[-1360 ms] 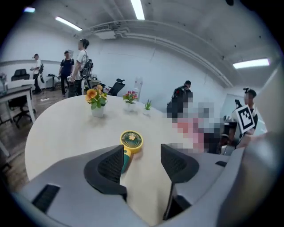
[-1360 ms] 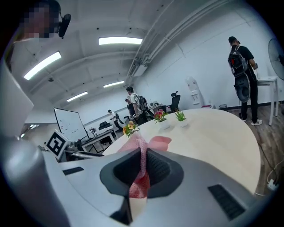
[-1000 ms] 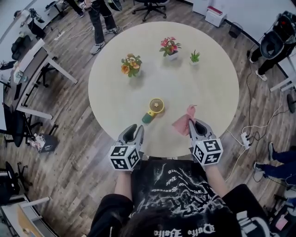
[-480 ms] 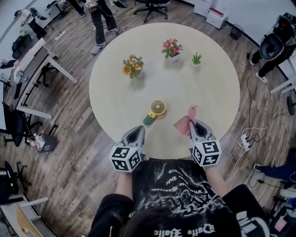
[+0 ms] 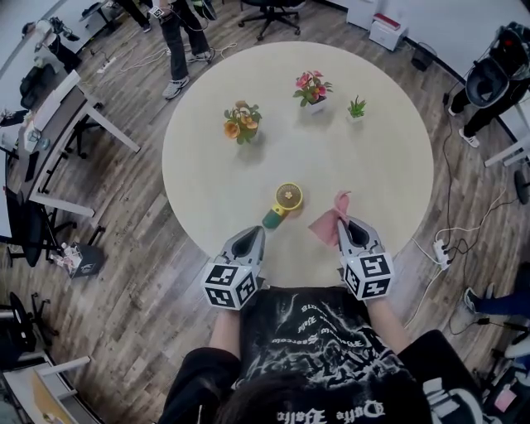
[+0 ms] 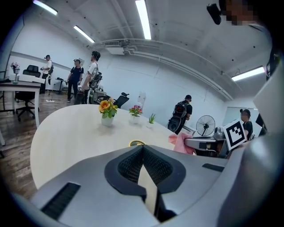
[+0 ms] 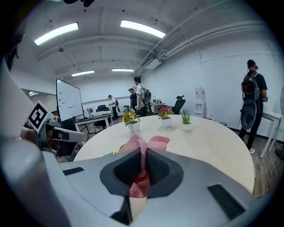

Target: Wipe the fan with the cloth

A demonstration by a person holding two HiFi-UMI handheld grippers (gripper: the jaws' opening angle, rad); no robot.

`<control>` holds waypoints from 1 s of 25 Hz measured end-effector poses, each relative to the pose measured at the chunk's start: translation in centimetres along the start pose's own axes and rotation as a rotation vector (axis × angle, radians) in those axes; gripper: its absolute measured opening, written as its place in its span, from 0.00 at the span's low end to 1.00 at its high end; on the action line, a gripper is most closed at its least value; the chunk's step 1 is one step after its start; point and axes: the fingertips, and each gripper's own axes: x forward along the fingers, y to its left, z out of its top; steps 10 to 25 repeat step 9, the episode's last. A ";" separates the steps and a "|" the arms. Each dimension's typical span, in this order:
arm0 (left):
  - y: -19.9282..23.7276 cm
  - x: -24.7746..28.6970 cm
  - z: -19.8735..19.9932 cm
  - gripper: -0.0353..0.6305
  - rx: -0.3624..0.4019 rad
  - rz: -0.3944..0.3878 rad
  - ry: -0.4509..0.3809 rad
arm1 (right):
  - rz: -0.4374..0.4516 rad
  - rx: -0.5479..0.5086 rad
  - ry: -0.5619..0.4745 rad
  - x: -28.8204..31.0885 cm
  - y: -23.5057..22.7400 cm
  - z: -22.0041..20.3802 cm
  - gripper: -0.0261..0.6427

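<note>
The right gripper [image 5: 347,224] clamps the pink cloth [image 5: 328,220]; the left gripper [image 5: 252,234], closed and empty, leaves the small fan [image 5: 284,201] loose on the table [image 5: 377,145], where 1 hard wipe could topple it.

Open-plan office or lab space: wood-plank floor [image 5: 132,273], white desks [image 5: 62,108], rolling office chair [image 5: 269,10], big round table [image 5: 373,166]. Whiteboard [image 7: 68,99], ceiling strip lights [image 7: 137,27], exposed pipes overhead. Power strip [image 5: 439,248] with cables on the floor, people [image 6: 84,82] standing around.
</note>
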 end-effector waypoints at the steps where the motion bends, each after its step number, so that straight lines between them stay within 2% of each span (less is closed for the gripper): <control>1: 0.2 0.0 0.0 0.08 0.000 0.001 0.001 | 0.000 -0.007 0.002 0.1 0.2 0.0 0.08; 9: 1.8 0.2 -0.1 0.08 -0.019 -0.011 0.014 | -0.010 -0.017 0.014 1.2 0.9 0.1 0.08; 25: 1.8 0.2 -0.1 0.08 -0.019 -0.011 0.014 | -0.010 -0.017 0.014 1.2 0.9 0.1 0.08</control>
